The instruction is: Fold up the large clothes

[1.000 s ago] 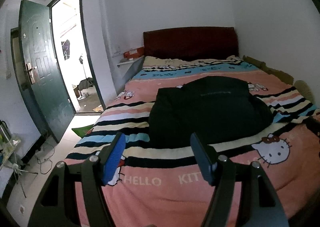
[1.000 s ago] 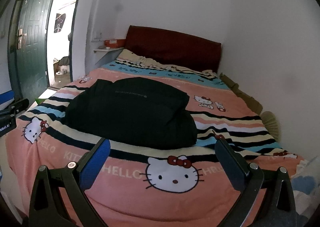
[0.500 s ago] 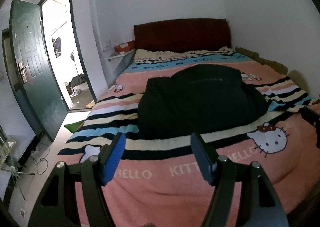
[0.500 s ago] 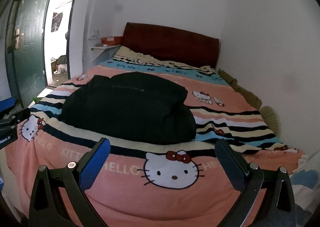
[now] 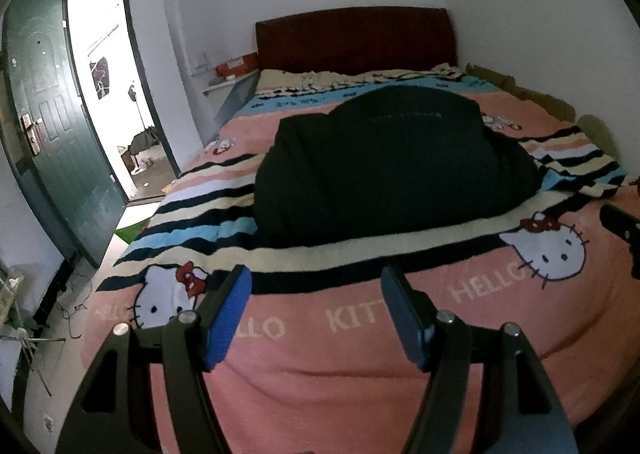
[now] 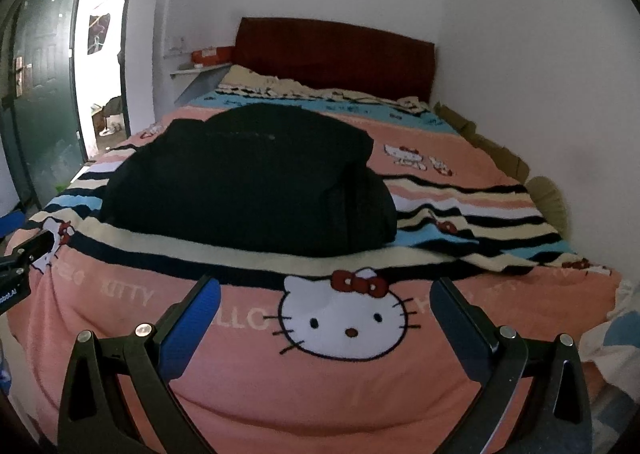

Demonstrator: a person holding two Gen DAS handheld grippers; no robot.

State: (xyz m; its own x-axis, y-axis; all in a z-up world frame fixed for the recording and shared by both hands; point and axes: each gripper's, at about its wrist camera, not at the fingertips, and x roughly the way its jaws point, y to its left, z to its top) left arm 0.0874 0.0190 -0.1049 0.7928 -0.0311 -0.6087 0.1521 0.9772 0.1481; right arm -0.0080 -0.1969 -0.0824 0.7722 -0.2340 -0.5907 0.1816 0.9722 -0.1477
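Nearest, the left gripper [image 5: 316,288] and right gripper [image 6: 326,298] hang over the foot edge of the bed [image 6: 360,394], each with jaws spread wide and nothing between them. Beyond them, a black garment [image 5: 384,169] lies bunched in a mound on the striped blanket [image 5: 552,157] across the middle of the bed. Farthest, a dark red headboard [image 5: 356,39] stands against the wall, and a green door [image 5: 52,129] is open on the left.

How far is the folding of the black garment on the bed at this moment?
Done: the black garment lies on the blanket as a compact bundle; it looks at least partly folded. In hand: nothing. The left gripper and right gripper are both open and empty, short of the garment. Left: I cannot tell whether more folds are needed.
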